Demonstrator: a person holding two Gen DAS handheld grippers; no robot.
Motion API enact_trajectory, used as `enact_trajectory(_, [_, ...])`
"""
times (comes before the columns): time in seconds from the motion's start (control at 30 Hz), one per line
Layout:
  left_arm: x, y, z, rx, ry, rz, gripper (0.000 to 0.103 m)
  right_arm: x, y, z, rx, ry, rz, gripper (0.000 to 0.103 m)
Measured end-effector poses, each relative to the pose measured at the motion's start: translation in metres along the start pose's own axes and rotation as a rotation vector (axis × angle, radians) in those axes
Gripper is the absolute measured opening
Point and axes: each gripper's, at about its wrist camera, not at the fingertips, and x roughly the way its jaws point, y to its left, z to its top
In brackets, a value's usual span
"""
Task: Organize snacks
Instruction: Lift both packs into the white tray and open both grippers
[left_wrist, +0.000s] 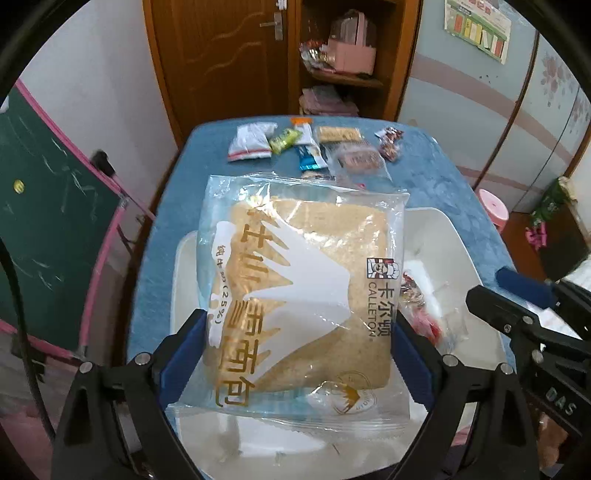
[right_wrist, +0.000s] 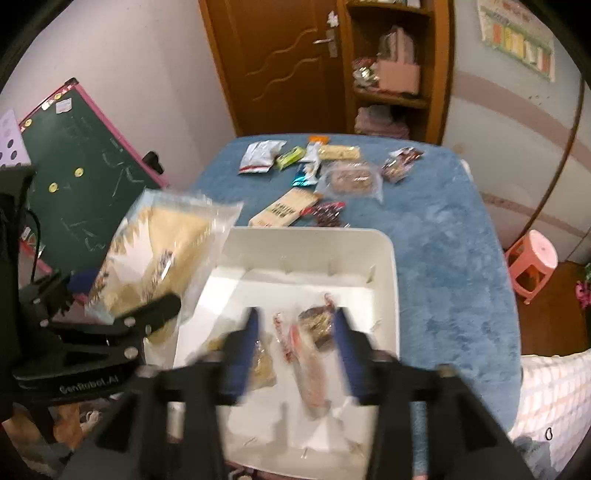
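My left gripper (left_wrist: 299, 332) is shut on a clear packet of sliced bread (left_wrist: 295, 295) and holds it over the left part of a white bin (left_wrist: 439, 225). The same bread packet (right_wrist: 162, 254) hangs left of the bin (right_wrist: 388, 258) in the right wrist view. My right gripper (right_wrist: 295, 332) is open and empty above the bin, over a red-striped wrapper (right_wrist: 306, 354) and a dark snack (right_wrist: 317, 321) inside. Several loose snacks (right_wrist: 325, 166) lie on the blue table (right_wrist: 443, 240) beyond the bin.
A green chalkboard (right_wrist: 85, 177) stands left of the table. A pink stool (right_wrist: 535, 262) is on the floor at right. A wooden door and shelf (right_wrist: 388, 74) are behind the table. A checked cloth (right_wrist: 554, 398) lies near right.
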Motion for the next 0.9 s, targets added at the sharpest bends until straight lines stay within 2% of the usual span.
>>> enact_trajectory(0.03, [0.003, 0.001, -0.001, -0.006, 0.013, -0.013, 0.093, -0.001, 0.000, 0.001, 0.000, -0.013, -0.008, 0.062])
enact_trajectory(0.1, [0.006, 0.000, -0.003, -0.010, 0.028, -0.026, 0.096, -0.005, -0.001, 0.002, -0.003, -0.037, -0.020, 0.063])
enact_trajectory(0.13, [0.006, -0.001, -0.003, -0.009, 0.023, -0.031, 0.103, -0.005, -0.001, 0.002, -0.004, -0.040, -0.022, 0.063])
enact_trajectory(0.33, [-0.009, -0.005, 0.000, 0.009, -0.069, 0.016, 0.103, -0.006, -0.005, 0.003, 0.015, -0.045, -0.014, 0.063])
enact_trajectory(0.9, [-0.010, 0.004, 0.010, -0.018, -0.065, 0.005, 0.103, -0.007, -0.005, 0.003, 0.022, -0.054, -0.020, 0.063])
